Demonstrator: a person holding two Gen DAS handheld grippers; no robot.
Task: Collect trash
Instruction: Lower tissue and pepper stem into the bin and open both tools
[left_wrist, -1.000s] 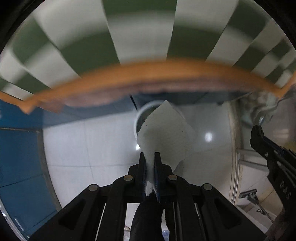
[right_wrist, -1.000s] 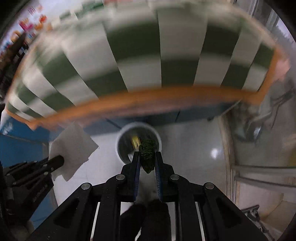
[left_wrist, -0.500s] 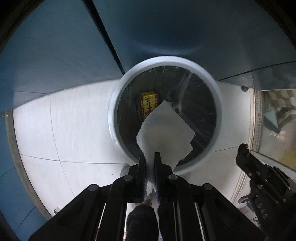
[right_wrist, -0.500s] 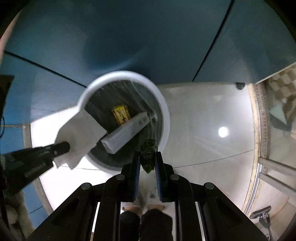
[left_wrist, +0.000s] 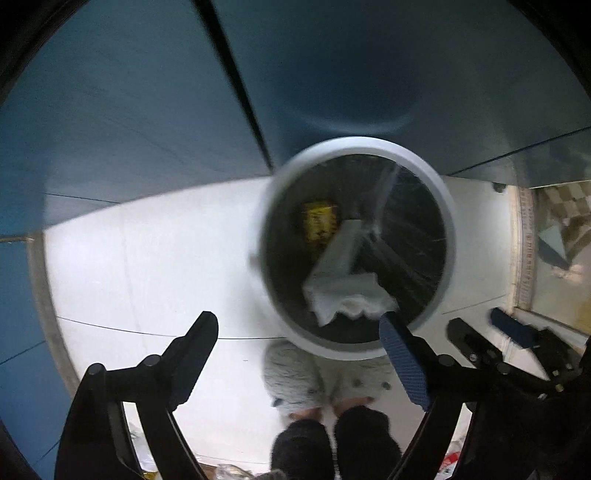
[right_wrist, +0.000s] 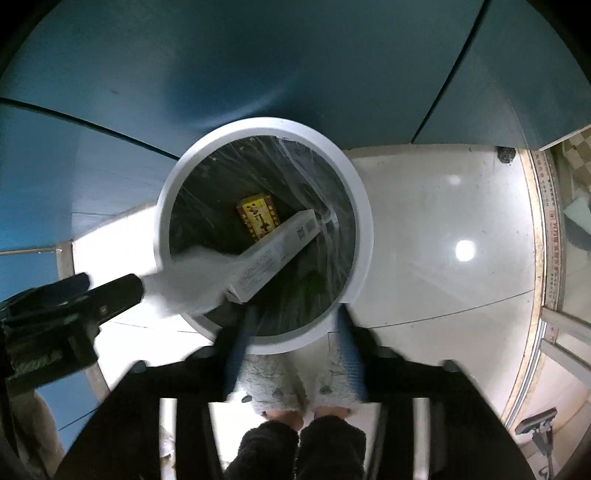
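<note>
A white round bin (left_wrist: 445, 221) (right_wrist: 364, 229) with a clear liner stands on the floor right below both grippers. A yellow box (right_wrist: 258, 216) and a long white box (right_wrist: 277, 254) lie inside it. My left gripper (left_wrist: 297, 325) has its jaws opening wide, and the white tissue (left_wrist: 347, 295) (right_wrist: 192, 280) is loose and blurred over the bin's near side. My right gripper (right_wrist: 295, 328) is also opening over the near rim. A blurred dark green clump (right_wrist: 310, 280) shows in the bin beyond its fingers, free of the pads.
Blue cabinet fronts (right_wrist: 258, 74) rise behind the bin on a white tiled floor (right_wrist: 443, 221). The person's feet in grey fuzzy slippers (right_wrist: 291, 384) stand just before the bin. A door rail (right_wrist: 543, 258) and a floor tool (right_wrist: 539, 424) are at the right.
Both grippers sank from beside the checked tablecloth down to just above the bin. Their jaws then parted, letting go of the tissue and the green clump.
</note>
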